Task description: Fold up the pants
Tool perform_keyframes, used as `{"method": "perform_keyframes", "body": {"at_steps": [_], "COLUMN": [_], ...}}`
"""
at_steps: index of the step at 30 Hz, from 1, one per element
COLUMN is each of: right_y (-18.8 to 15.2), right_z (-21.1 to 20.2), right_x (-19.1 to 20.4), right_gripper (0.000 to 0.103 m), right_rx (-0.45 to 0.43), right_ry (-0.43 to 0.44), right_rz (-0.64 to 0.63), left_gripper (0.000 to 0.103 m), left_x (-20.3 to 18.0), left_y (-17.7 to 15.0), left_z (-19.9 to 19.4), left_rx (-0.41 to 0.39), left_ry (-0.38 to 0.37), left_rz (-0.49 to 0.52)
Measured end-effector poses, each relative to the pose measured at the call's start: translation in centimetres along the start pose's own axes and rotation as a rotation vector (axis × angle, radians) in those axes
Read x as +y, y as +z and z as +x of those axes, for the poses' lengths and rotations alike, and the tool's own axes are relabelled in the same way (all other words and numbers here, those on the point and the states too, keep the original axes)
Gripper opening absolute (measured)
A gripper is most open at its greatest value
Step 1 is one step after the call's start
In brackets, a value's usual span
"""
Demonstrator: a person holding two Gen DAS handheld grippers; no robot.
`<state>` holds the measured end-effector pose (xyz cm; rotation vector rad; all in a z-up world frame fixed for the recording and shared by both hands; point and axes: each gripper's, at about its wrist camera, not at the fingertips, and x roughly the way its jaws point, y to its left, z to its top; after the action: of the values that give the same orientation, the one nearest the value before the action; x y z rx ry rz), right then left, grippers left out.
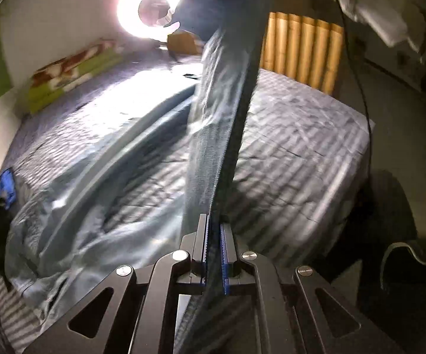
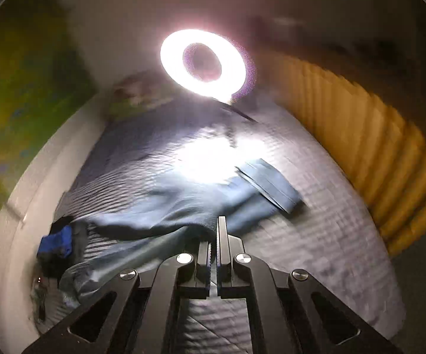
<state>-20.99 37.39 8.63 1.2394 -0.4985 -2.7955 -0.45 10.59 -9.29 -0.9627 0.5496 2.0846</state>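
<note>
Your left gripper (image 1: 213, 230) pinches the pants (image 1: 213, 118); your right gripper (image 2: 214, 236) looks clamped on them too. No fold yet.

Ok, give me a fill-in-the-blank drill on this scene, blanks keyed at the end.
1. The left gripper is shut on the ____.
2. Beyond the bed glows a ____-shaped lamp.
3. The pants are light ____.
4. Most of the pants lie on the ____.

Missing words: pants; ring; blue; bed.
</note>
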Motion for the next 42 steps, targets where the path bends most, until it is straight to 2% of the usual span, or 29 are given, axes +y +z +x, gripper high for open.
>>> {"method": "perform_keyframes", "body": {"at_steps": [1,3,4,6,7,8,9,11,15,18,22,25,28,30,34,36,39,41,42], "right_y": [-2.1,-5.6,-8.2,-11.4,-13.2,-14.9,-16.1,-17.4,-16.8,-16.2,-16.5,-17.7,-18.4,-18.1,-16.7,-15.8,-14.8,-14.5,-14.6], "right_z": [0.5,1.3,2.2,3.8,5.0,6.6,7.5,7.9,6.4,4.8,3.4,3.0,1.7,1.0,0.1,0.3,1.4,2.3,2.7], "right_x": [-2.8,-6.7,-9.5,-13.2,-15.3,-17.3,-18.6,-20.2,-17.9,-16.4,-15.9,-17.4,-19.2,-18.8,-14.8,-12.0,-7.3,-5.1,-4.4], "right_gripper": [0.002,0.002,0.002,0.002,0.004,0.007,0.009,0.015,0.028,0.032,0.035,0.035,0.035,0.035,0.035,0.035,0.035,0.035,0.035], "right_rx": [0.023,0.065,0.108,0.183,0.244,0.346,0.405,0.422,0.353,0.311,0.344,0.408,0.428,0.396,0.309,0.282,0.256,0.243,0.25], "right_ry": [-0.066,-0.167,-0.245,-0.346,-0.392,-0.411,-0.418,-0.438,-0.474,-0.468,-0.499,-0.475,-0.349,-0.394,-0.316,-0.287,-0.28,-0.263,-0.23], "right_rz": [0.035,0.072,0.095,0.125,0.151,0.174,0.199,0.222,0.081,0.01,-0.095,-0.094,0.013,-0.005,-0.063,-0.142,-0.253,-0.291,-0.302], "left_gripper": [0.008,0.016,0.018,0.029,0.029,0.029,0.029,0.029,0.03,0.03,0.03,0.03,0.03,0.03,0.032,0.041,0.044,0.044,0.045], "left_x": [-0.9,-3.1,-4.0,-5.2,-5.4,-5.3,-4.9,-3.0,3.0,6.6,11.0,12.9,15.3,17.0,21.6,24.1,26.9,26.8,26.3], "left_y": [-0.3,-1.1,-1.6,-2.2,-2.3,-2.5,-2.5,-2.2,-1.4,-0.7,-0.8,-1.7,-2.7,-3.7,-6.0,-7.5,-8.8,-8.3,-7.4], "left_z": [0.5,1.9,2.4,3.1,3.2,3.2,3.0,2.4,1.6,1.7,2.8,2.9,2.6,1.5,-1.3,-2.5,-2.9,-2.3,-1.5], "left_rx": [0.02,0.085,0.113,0.168,0.182,0.186,0.187,0.181,0.158,0.147,0.153,0.149,0.143,0.135,0.111,0.102,0.124,0.131,0.134], "left_ry": [-0.032,-0.114,-0.15,-0.236,-0.26,-0.264,-0.259,-0.234,-0.134,-0.027,0.032,0.042,0.074,0.108,0.224,0.285,0.275,0.278,0.253], "left_rz": [0.017,0.061,0.075,0.068,0.059,0.047,0.034,-0.015,-0.152,-0.189,-0.271,-0.32,-0.372,-0.428,-0.55,-0.614,-0.675,-0.642,-0.608]}}
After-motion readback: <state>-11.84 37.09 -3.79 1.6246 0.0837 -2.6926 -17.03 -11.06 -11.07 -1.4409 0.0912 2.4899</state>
